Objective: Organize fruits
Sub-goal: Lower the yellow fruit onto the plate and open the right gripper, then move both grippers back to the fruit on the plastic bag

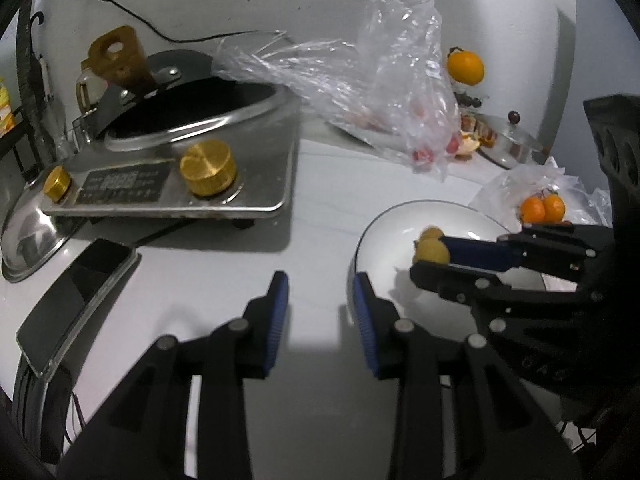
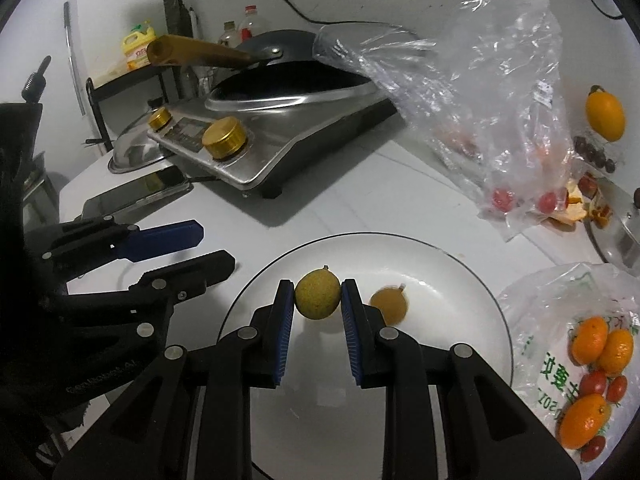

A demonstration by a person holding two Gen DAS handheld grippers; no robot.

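Your right gripper (image 2: 317, 300) pinching a small yellow-green round fruit (image 2: 318, 294) above the white plate (image 2: 460, 280), a second brownish fruit (image 2: 389, 305) lying on the plate beside it, your left gripper (image 1: 320, 300) spread and empty over the white counter (image 1: 320, 184) left of the plate, bag of oranges and cherry tomatoes (image 2: 592, 344) at the plate's right.

A home kitchen is being shown. A steel induction cooker (image 2: 256, 152) with brass knobs is being carried near the far left edge of a white counter (image 2: 360, 200), with a dark wok (image 2: 288, 68) seated in it. Bottles of oil and sauce (image 2: 138, 46) are being kept on a black rack at the far left corner, and a pot lid (image 1: 24, 240) is being left beside the cooker.
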